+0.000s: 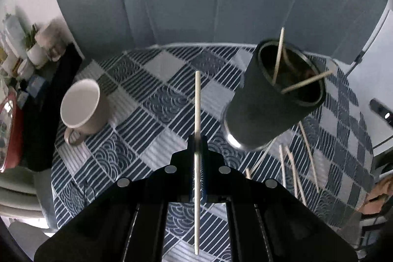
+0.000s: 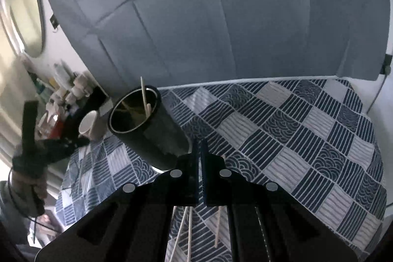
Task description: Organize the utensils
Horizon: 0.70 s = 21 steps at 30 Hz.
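My left gripper (image 1: pixel 197 141) is shut on a pale wooden chopstick (image 1: pixel 197 100) that points forward, above the checked tablecloth. A tall black cylindrical holder (image 1: pixel 272 102) stands to its right with two chopsticks (image 1: pixel 278 58) leaning inside. Several loose chopsticks (image 1: pixel 292 168) lie on the cloth in front of the holder. In the right wrist view my right gripper (image 2: pixel 198 146) is shut and empty, just right of the holder (image 2: pixel 145 124). Loose chopsticks (image 2: pixel 189 232) lie beneath it. The left gripper (image 2: pixel 81 141) shows at the far left.
A white mug (image 1: pixel 82 109) stands left on the checked tablecloth (image 1: pixel 159 80). A black tray and cluttered shelf items (image 1: pixel 36 58) sit at the far left. A grey fabric backdrop (image 2: pixel 221 28) rises behind the table.
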Tool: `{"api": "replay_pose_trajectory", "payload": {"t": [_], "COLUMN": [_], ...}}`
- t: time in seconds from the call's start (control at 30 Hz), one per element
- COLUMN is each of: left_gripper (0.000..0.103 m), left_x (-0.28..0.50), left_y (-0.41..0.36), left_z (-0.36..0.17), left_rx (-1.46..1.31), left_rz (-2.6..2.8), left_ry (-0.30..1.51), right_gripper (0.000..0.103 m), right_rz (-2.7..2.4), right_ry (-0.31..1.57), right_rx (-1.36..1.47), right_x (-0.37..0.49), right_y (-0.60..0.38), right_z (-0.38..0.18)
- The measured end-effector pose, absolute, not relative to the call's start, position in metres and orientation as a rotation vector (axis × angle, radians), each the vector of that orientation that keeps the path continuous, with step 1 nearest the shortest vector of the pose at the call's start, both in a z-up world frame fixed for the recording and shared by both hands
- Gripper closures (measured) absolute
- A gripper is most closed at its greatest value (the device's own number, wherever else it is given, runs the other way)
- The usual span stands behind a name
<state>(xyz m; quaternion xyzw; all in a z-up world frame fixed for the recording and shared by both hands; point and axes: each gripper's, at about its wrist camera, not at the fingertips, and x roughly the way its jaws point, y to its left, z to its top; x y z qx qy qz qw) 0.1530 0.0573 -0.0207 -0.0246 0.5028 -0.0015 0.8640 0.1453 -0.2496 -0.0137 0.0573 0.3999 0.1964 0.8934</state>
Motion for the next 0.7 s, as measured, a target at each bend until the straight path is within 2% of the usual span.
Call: {"api": "replay_pose_trajectory", "payload": {"t": [0.23, 0.27, 0.3, 0.33, 0.7], "left_gripper": [0.098, 0.098, 0.098, 0.098, 0.098], "left_x": [0.160, 0.161, 0.161, 0.161, 0.162], "left_y": [0.052, 0.052, 0.052, 0.052, 0.057], "left_z": [-0.005, -0.003, -0.002, -0.001, -0.002], "left_rx": [-0.035, -0.039, -0.043, -0.046, -0.056], "left_rz": [-0.003, -0.008, -0.009, -0.009, 0.016], "left_ry": [1.020, 1.019, 1.019, 1.019, 1.041], "right_gripper": [0.094, 0.088, 0.069, 0.060, 0.060], "right_rz": [0.398, 0.382, 0.362, 0.341, 0.248], "right_ry": [0.952, 0.975, 1.003, 1.025, 1.209], "right_rx": [0.093, 0.084, 0.073, 0.061, -0.011], "right_x": [0.155, 0.158, 0.160, 0.161, 0.175], "right_y": [-0.240, -0.240, -0.239, -0.239, -0.242], "right_z": [-0.054, -0.062, -0.072, -0.081, -0.164]}}
